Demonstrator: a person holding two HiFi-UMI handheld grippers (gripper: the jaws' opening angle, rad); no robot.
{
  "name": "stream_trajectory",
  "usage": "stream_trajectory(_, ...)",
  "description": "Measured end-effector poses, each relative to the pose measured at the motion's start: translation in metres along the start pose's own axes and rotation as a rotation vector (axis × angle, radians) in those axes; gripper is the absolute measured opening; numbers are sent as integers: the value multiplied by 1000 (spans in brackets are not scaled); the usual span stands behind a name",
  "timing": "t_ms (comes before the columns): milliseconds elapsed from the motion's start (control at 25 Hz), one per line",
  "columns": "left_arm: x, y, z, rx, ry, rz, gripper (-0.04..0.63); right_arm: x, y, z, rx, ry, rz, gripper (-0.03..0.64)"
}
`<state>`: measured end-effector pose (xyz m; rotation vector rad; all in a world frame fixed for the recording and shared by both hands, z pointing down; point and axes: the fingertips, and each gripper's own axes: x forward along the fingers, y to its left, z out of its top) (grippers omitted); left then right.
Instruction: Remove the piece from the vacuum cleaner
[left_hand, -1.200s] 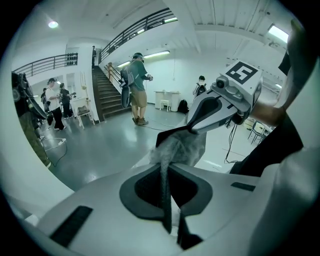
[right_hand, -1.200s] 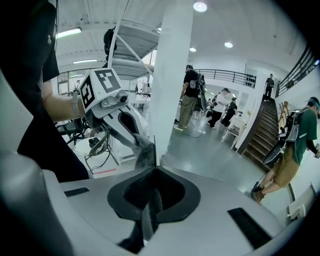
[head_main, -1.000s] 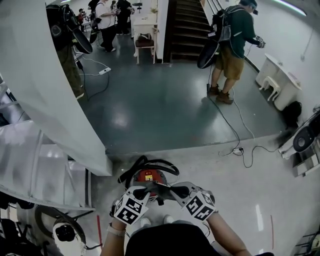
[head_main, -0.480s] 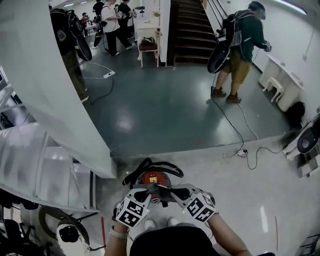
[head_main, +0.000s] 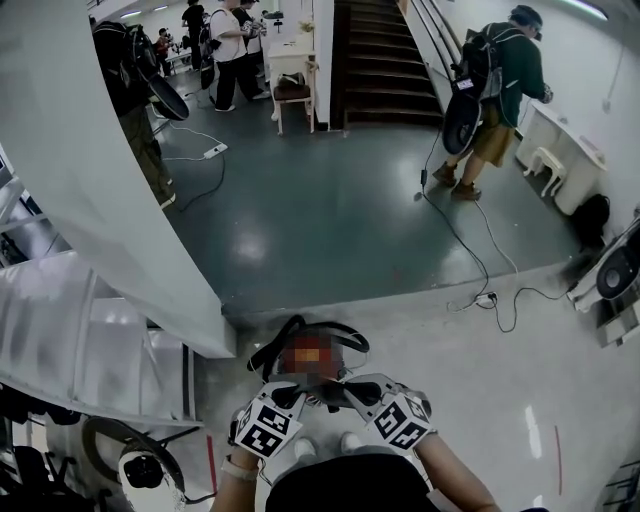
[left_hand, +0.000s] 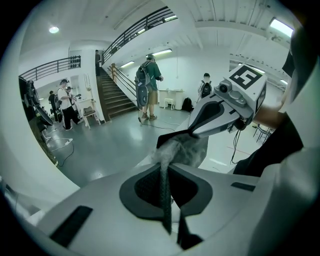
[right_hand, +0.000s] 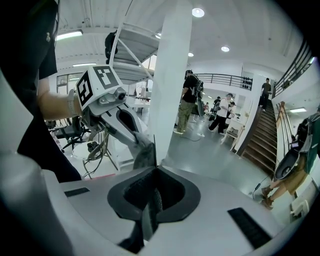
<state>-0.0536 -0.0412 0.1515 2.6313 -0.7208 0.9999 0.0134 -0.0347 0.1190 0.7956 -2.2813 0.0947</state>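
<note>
In the head view the red vacuum cleaner (head_main: 335, 338) with its black hose (head_main: 268, 352) stands on the floor at the person's feet, partly under a mosaic patch. Just above it, both grippers meet tip to tip on a thin grey, dusty, cloth-like piece (head_main: 320, 392). My left gripper (head_main: 298, 391) is shut on one end, my right gripper (head_main: 342, 392) on the other. The left gripper view has the piece (left_hand: 182, 150) running from my left gripper (left_hand: 167, 172) to the right gripper (left_hand: 186, 133). In the right gripper view my right gripper (right_hand: 151, 177) pinches the piece (right_hand: 145, 156).
A white slanted wall (head_main: 90, 180) and metal stairs stand at the left. Cables and a power strip (head_main: 482, 300) lie on the floor ahead. A person with a backpack (head_main: 495, 80) stands at the far right near a staircase (head_main: 385, 60); other people stand at the far left.
Both grippers keep their hold on the grey piece above the vacuum cleaner. The view has shifted a little, and the person at the far right has stepped further away.
</note>
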Motion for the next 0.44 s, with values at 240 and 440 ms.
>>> stream_trajectory(240, 0, -7, -3, -10, 5, -5, 28, -4, 5, -4, 5, 5, 9, 34)
stream_trajectory(440, -5, -7, -5, -17, -4, -7, 28, -4, 9, -1, 4, 8, 12, 34)
